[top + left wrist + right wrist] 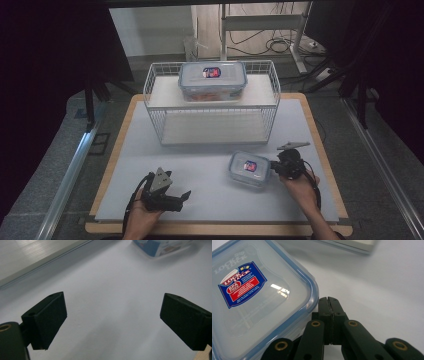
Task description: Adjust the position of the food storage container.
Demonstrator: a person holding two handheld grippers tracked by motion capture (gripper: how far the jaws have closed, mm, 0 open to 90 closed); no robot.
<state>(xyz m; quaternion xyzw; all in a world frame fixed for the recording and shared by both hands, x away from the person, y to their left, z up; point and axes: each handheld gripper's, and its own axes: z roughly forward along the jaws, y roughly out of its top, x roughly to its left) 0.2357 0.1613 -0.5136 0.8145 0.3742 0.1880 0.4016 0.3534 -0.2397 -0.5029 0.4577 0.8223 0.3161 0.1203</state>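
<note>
On the pale mat (pixel 200 170) that covers the table, the small clear container (pixel 249 168) with a blue-rimmed lid sits toward four o'clock from the mat's middle, its red and blue label facing up. The right gripper (pixel 273 169) lies at three o'clock of that box, held in the person's right hand (pixel 300 185), and its tips meet the box's right edge. In the right gripper view the two black jaws are pressed flat together with nothing between them, their tips right against the rounded corner of the container (pixel 257 302) (whether they push on it or just rest there, I cannot tell). The left gripper (pixel 186 195) rests low on the mat at about seven o'clock, well apart from the box; its jaws stand wide, with bare mat (pixel 112 302) between them. At twelve o'clock a white wire rack (pixel 212 102) stands on the mat, and a larger lidded container (pixel 213 80) of the same kind sits on its upper shelf.
</note>
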